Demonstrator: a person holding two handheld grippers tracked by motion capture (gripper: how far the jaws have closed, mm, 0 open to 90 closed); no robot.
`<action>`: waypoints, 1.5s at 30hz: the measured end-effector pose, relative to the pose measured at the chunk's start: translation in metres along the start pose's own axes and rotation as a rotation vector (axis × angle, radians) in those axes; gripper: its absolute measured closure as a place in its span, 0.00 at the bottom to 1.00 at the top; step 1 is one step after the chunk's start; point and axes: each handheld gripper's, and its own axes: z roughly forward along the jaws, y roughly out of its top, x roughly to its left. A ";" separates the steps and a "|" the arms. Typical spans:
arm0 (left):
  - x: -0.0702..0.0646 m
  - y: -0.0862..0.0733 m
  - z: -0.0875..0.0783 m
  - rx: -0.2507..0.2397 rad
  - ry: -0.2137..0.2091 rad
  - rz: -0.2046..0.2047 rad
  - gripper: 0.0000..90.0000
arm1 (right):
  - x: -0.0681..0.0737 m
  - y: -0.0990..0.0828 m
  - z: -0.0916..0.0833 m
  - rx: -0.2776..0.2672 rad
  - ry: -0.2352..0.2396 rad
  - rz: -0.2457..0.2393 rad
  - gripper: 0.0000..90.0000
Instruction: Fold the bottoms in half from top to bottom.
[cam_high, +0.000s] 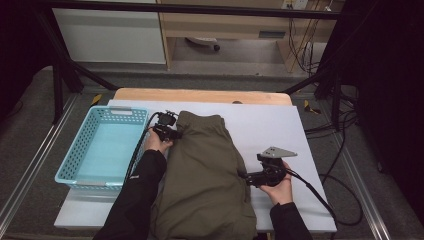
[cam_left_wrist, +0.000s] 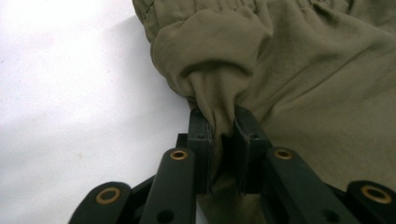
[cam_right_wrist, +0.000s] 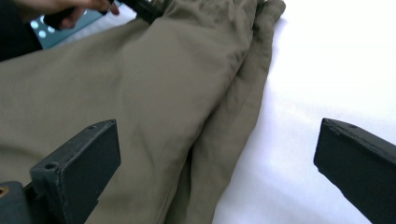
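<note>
An olive-green garment (cam_high: 205, 175) lies folded lengthwise on the white table cover (cam_high: 270, 125), its elastic waistband at the far end. My left gripper (cam_high: 176, 134) sits at the garment's far left edge and is shut on a pinched fold of the olive cloth (cam_left_wrist: 223, 114). My right gripper (cam_high: 243, 174) hovers at the garment's right edge, jaws wide apart and pointing left. Between its black jaws I see the garment's right edge (cam_right_wrist: 219, 135) and bare white cover (cam_right_wrist: 299, 121); nothing is held.
A turquoise plastic basket (cam_high: 80, 150) stands to the left of the garment, touching the left sleeve. The wooden table edge (cam_high: 200, 95) shows at the back. Cables trail off the right side over the floor (cam_high: 345, 170).
</note>
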 end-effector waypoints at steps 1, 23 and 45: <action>0.000 0.000 0.000 -0.001 -0.001 -0.001 0.87 | -0.001 0.003 0.002 -0.002 0.000 0.000 0.01; 0.001 -0.001 0.000 -0.006 -0.006 0.011 0.87 | -0.027 0.052 0.051 0.012 -0.047 0.029 0.01; 0.001 -0.001 0.000 -0.006 -0.005 0.013 0.87 | -0.048 0.075 0.102 0.067 -0.099 0.078 0.09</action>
